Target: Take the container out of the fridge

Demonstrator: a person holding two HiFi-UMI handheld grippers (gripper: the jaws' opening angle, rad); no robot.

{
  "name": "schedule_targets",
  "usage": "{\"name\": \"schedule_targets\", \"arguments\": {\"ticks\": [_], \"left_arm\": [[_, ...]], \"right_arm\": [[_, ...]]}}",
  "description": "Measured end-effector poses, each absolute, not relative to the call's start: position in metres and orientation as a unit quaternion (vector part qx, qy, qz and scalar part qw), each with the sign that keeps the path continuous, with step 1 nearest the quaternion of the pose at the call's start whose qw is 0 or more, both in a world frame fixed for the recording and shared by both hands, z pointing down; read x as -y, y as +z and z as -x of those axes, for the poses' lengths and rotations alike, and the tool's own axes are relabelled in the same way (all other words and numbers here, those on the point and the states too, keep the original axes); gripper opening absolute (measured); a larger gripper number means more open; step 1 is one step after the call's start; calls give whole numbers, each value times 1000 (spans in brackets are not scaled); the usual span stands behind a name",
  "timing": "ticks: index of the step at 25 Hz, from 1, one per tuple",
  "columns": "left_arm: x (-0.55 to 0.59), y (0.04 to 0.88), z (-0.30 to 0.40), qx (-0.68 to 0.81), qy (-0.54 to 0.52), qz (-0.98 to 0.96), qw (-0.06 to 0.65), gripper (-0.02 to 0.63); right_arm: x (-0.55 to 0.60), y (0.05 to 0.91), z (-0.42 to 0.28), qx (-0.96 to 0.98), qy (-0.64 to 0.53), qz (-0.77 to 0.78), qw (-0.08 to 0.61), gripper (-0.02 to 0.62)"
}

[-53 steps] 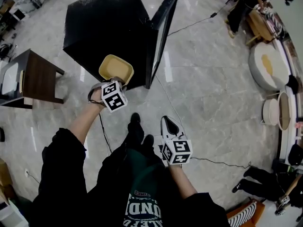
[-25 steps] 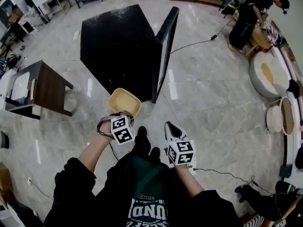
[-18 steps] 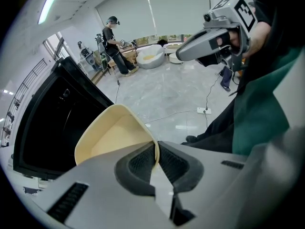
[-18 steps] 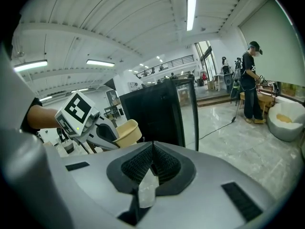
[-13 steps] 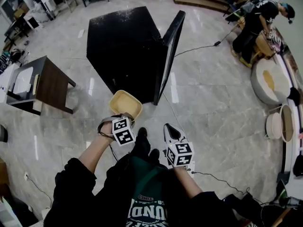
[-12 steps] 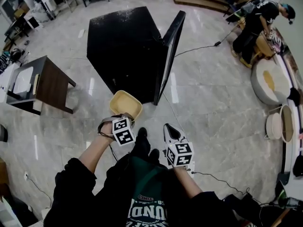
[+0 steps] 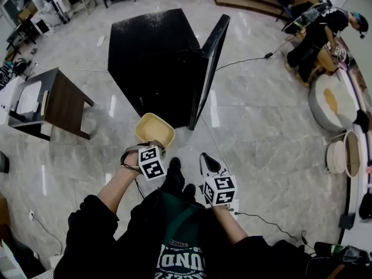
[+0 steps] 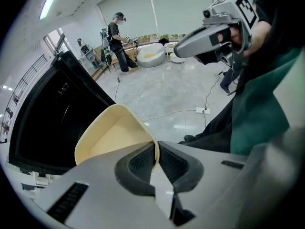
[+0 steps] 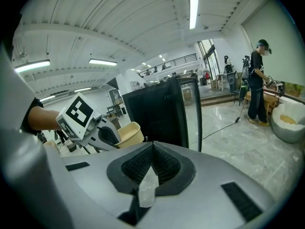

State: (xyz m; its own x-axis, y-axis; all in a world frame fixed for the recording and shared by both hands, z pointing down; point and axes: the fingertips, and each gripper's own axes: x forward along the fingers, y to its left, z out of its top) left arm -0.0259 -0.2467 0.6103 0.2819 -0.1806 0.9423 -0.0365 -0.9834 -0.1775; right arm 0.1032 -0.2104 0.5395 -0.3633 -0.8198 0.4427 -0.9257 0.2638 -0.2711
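Left gripper [image 7: 150, 146] pinches the near rim of the cream container [image 7: 154, 129], its jaws clamped on the thin wall. The container is over the floor [image 7: 261, 132] at 12 o'clock, just outside the fridge [image 7: 156, 57]. Right gripper [image 7: 204, 157], at its 3 o'clock, has jaws pressed together, empty. A cable [image 7: 264, 221] lies by the feet. Beyond, the fridge door [image 7: 209, 68] stands open. Bench [image 7: 61, 100] at 10 o'clock, person [image 7: 317, 31] at 2 o'clock.

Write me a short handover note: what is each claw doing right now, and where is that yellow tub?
Left claw: shut on the rim of the yellow container, holding it in front of the fridge, outside it.
Right claw: shut, empty, beside the left one.
Done: container is out of the fridge.
Left: probably set the container down somewhere; the fridge door stands open.
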Motion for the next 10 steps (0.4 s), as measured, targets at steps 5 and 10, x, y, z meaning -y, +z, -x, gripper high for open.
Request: {"name": "schedule_targets", "arguments": {"ticks": [5, 10], "left_arm": [[251, 612, 28, -70, -594, 799, 57, 25], [255, 615, 29, -70, -596, 798, 55, 25]], "right_arm": [[212, 542, -100, 789, 250, -551, 109, 34], [217, 545, -99, 789, 252, -549, 111, 34]]}}
